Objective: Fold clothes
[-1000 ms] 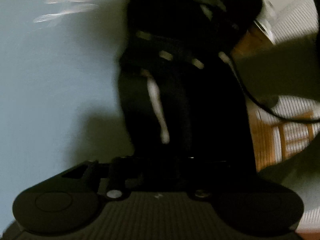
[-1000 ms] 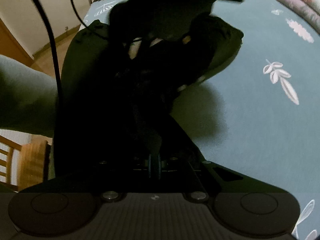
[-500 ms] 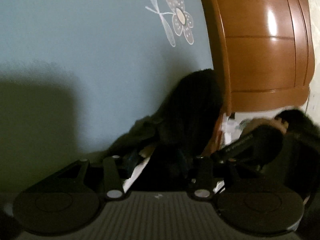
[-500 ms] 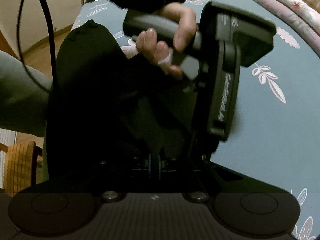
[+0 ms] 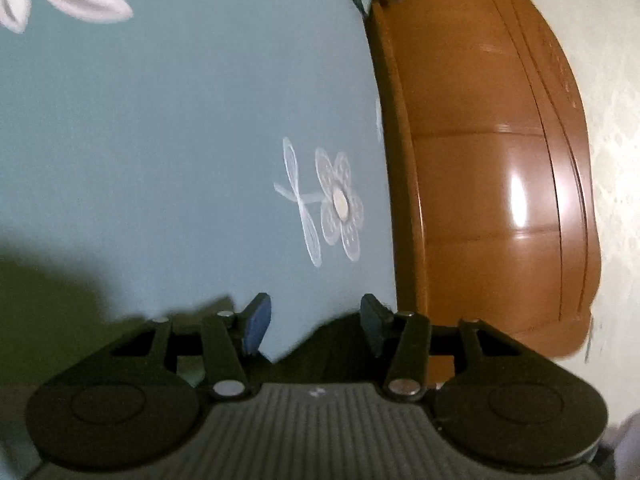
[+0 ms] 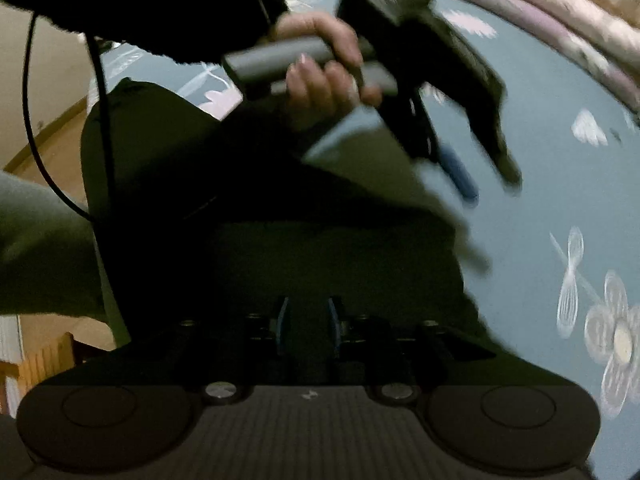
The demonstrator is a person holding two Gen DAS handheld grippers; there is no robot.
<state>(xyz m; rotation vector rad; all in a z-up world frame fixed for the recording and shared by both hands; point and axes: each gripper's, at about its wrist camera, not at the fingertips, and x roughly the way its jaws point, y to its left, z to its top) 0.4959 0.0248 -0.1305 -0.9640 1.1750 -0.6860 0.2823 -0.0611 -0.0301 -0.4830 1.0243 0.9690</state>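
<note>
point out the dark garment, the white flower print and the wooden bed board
dark garment (image 6: pixel 248 216), right wrist view, on its middle fold
white flower print (image 5: pixel 339 204), left wrist view, on the flower's centre
wooden bed board (image 5: pixel 480 184), left wrist view, on its glossy panel

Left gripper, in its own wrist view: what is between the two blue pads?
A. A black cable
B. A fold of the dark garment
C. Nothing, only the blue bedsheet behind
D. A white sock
C: the left gripper has its pads apart and opening, with only the flowered bedsheet showing through the gap.
</note>
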